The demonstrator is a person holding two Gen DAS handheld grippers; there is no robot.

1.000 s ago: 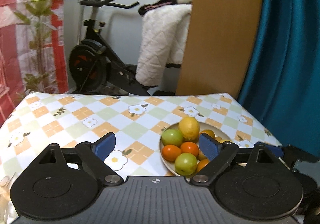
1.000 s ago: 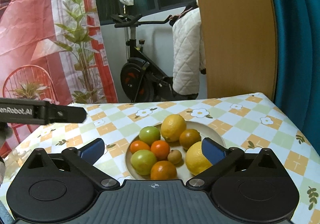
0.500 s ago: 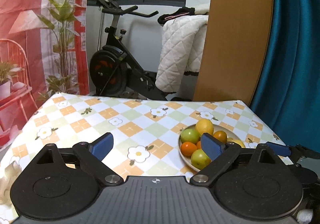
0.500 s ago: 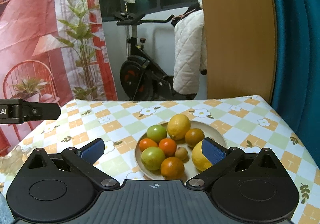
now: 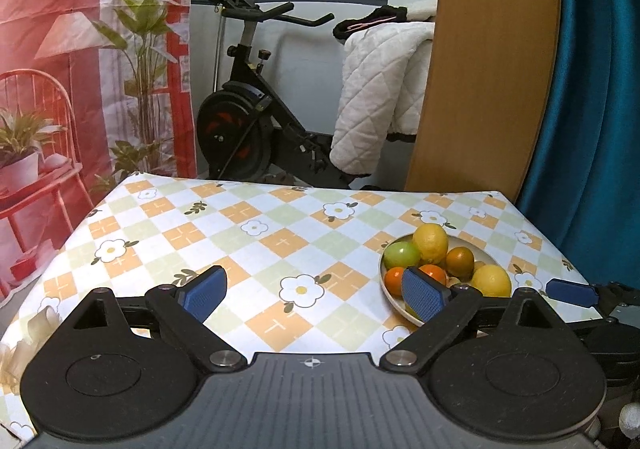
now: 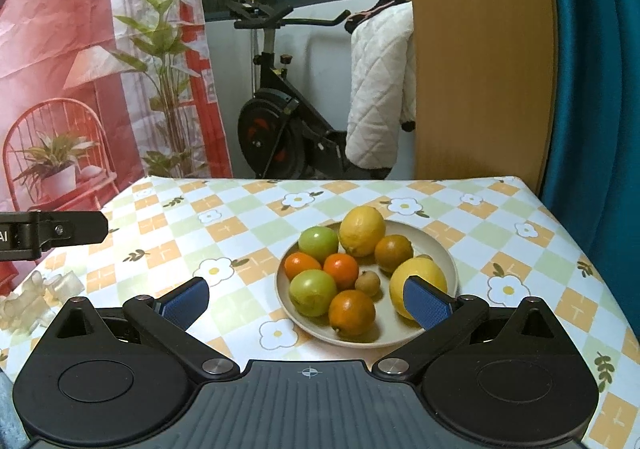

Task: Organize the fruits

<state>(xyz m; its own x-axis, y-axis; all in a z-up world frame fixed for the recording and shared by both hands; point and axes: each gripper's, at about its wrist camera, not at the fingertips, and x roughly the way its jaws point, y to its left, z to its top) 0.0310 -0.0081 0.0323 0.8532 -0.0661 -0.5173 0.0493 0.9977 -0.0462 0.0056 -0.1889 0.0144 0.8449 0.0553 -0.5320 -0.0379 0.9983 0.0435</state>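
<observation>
— While we hold the right gripper low over the near table edge, its fingers are spread wide with nothing between them; the left gripper is the same, splayed and empty; agreed?

— Agreed; nearest to us lies the checked tablecloth, and on it, just past our right fingertips, the plate; all the fruit we can see sits on that plate.

— We count an orange at the front, two green apples, two smaller oranges, a little brown fruit, a darker round one, and two lemons; our right finger hides part of the nearer lemon.

— Some pale clutter lies at the left edge of the table; we cannot tell what it is; beyond the table stand an exercise bike and a quilted jacket.

— So which step is this?

— We judge it fits two readings; either the fruit is gathered on the plate and we are done with empty hands, or the plate is the pile we are to sort from; one look cannot settle it.

— If a grasp does come, it calls for fingers straddling a single round fruit without nudging its neighbours; they touch and would roll.
</observation>
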